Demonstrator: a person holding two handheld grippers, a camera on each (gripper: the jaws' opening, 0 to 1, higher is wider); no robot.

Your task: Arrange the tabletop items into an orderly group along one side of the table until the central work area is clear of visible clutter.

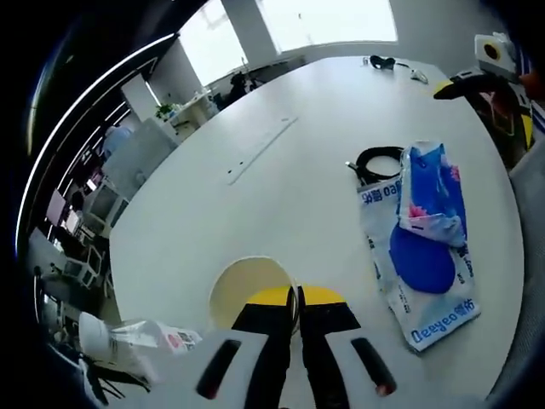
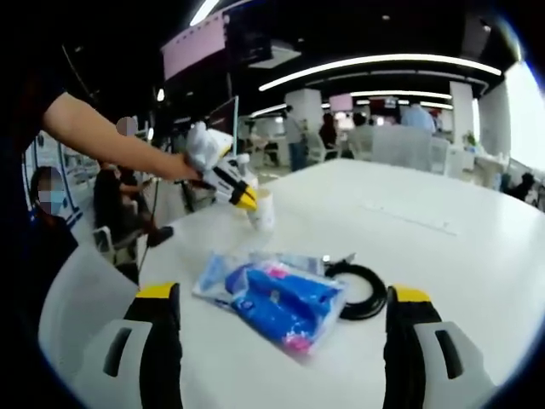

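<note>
Blue packet beside black cable

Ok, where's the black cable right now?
The black cable lies coiled on the white table, touching the blue-and-white packet, midway ahead of the right tool; in the left gripper view it sits beyond the packet.

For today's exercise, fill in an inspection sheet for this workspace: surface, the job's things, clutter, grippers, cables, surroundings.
Surface: white table, mostly bare.
Job's things: blue-and-white packet lying flat; white cup; plastic bottle beside the cup.
Clutter: small dark items at the far edge.
Grippers: left hand-held gripper shut on the white cup's rim; right hand-held gripper open, near the packet.
Cables: black coiled cable touching the packet.
Surroundings: open office, desks, seated people.
</note>
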